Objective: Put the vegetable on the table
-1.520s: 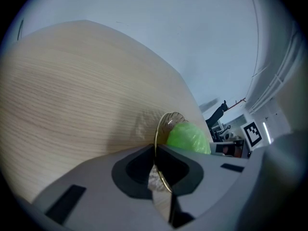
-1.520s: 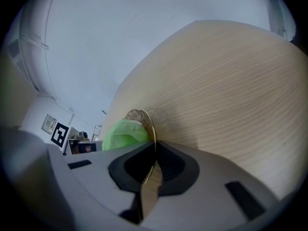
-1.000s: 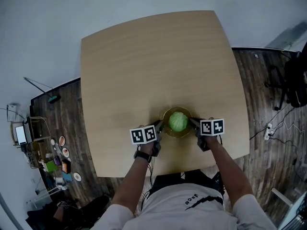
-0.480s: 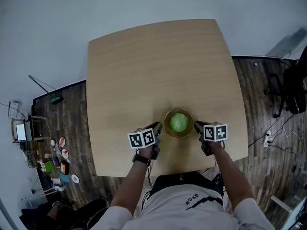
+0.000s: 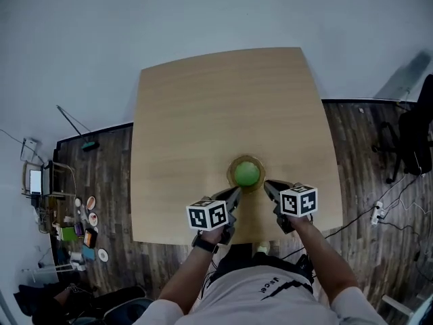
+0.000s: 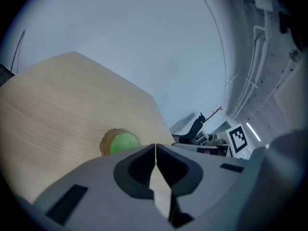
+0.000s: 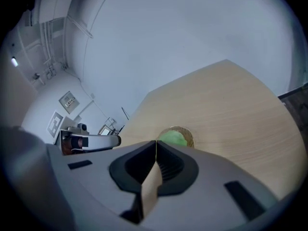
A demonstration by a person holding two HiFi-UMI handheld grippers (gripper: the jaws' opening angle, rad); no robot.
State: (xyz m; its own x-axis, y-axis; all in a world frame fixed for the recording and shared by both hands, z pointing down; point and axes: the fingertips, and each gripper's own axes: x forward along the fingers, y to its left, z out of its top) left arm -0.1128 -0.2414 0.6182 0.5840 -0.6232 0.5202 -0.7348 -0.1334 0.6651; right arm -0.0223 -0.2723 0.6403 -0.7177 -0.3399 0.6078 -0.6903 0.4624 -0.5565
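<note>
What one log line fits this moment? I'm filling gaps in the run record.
left gripper: shut, empty | right gripper: shut, empty | vegetable: in bowl, not yet on table

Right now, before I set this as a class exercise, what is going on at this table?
A person holds a two-jaw gripper in each hand above the near edge of a wooden table. The left gripper and the right gripper each have their jaws closed on nothing, and they point towards a brownish bowl from either side. A round green vegetable sits in that bowl, touched by neither gripper. It is not yet out on the table.
</note>
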